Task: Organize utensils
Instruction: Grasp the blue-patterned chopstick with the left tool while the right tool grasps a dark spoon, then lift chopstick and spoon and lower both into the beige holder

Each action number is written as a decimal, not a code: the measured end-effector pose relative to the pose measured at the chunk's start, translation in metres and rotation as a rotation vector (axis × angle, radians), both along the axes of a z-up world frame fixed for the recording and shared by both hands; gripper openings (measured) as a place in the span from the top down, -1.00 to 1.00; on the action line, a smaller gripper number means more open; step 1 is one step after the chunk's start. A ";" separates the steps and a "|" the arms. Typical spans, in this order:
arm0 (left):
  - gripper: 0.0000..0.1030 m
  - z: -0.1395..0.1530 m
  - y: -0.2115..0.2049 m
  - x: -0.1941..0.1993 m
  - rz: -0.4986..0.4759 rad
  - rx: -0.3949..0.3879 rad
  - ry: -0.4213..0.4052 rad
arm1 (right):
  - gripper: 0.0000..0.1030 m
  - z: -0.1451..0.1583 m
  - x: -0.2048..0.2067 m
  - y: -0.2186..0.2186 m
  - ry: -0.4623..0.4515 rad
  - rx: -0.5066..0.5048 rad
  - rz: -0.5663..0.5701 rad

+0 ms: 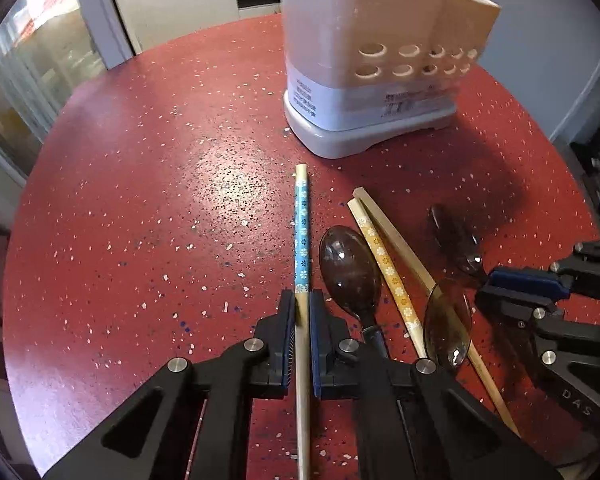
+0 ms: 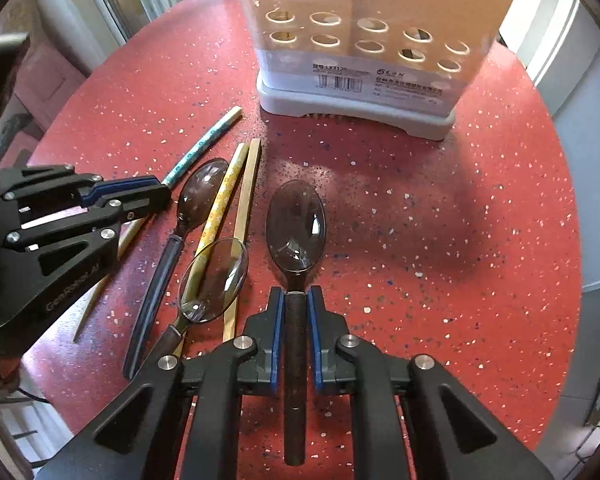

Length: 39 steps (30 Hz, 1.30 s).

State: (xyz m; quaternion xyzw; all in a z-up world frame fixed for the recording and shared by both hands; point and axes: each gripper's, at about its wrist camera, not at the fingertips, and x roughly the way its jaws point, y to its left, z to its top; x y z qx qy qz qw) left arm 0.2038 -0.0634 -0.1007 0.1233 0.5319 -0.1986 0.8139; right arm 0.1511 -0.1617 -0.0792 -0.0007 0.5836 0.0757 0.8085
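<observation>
My left gripper [image 1: 302, 312] is clamped on the blue chopstick [image 1: 302, 224], which lies flat on the red table [image 1: 140, 200], tip toward the utensil holder [image 1: 364, 80]. My right gripper [image 2: 296, 304] pinches the brown spoon [image 2: 296, 224] by its handle. Both grasps look done; next is lifting and dropping each upright into a holder slot. Yellow chopstick [image 1: 384, 260], plain chopstick [image 1: 400, 236] and two more spoons wait between.

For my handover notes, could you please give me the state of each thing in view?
Left gripper: shut on the blue chopstick.
Right gripper: shut on a spoon by its handle.
Holder: upright on the table.
Yellow chopstick: lying loose.
Plain chopstick: lying loose.
Two other spoons: lying loose, bowls up.
</observation>
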 end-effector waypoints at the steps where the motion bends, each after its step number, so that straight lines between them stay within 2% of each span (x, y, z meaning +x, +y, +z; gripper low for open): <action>1: 0.31 0.001 0.002 -0.001 0.018 -0.024 -0.003 | 0.76 0.001 -0.003 -0.007 -0.003 0.017 -0.003; 6: 0.31 0.015 0.020 -0.022 0.090 -0.112 -0.073 | 0.76 0.012 -0.012 -0.027 -0.054 0.094 -0.007; 10: 0.31 0.038 0.031 -0.037 0.141 -0.191 -0.137 | 0.76 0.021 -0.019 -0.045 -0.085 0.153 -0.002; 15: 0.31 0.072 0.039 -0.054 0.161 -0.291 -0.209 | 0.75 0.036 -0.028 -0.067 -0.127 0.210 -0.019; 23: 0.31 0.124 0.044 -0.058 0.185 -0.441 -0.284 | 0.75 0.077 -0.036 -0.098 -0.234 0.267 -0.034; 30: 0.31 0.162 0.033 -0.048 0.213 -0.497 -0.384 | 0.75 0.120 -0.028 -0.116 -0.344 0.311 -0.038; 39: 0.31 0.190 0.015 -0.001 0.256 -0.520 -0.475 | 0.75 0.163 0.012 -0.115 -0.461 0.329 -0.032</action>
